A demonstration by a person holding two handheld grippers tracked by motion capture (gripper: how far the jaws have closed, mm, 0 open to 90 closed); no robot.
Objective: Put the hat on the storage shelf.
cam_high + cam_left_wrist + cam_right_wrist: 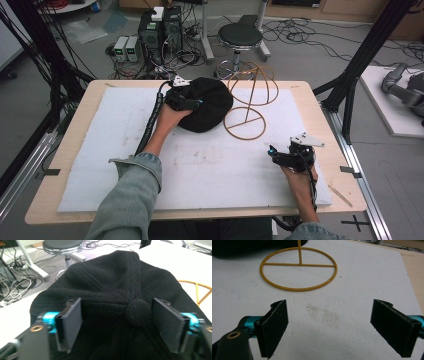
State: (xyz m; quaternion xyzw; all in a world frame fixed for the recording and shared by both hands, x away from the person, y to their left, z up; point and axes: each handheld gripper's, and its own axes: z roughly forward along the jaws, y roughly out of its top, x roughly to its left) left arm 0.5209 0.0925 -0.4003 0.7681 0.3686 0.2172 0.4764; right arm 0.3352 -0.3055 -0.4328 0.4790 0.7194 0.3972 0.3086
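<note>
A black cap [207, 107] lies crown-up at the back middle of the white foam pad [100, 165]. My left gripper [192, 104] rests on its near left side, open. In the left gripper view the jaws stand wide apart over the black cap [112, 282], with the round top button [137, 312] just inside the right-hand jaw. A golden wire hat stand [247, 107] rises right of the cap. My right gripper [275, 154] hovers open near the pad's front right. The right gripper view shows the stand's ring base [298, 268] ahead on the bare foam.
The foam pad covers a wooden table [320, 107]. Behind the table stand a black stool [240, 36], computer towers [160, 27] and loose cables. Black frame posts [367, 47] flank the table on both sides. A metal rail [362, 182] runs along the right edge.
</note>
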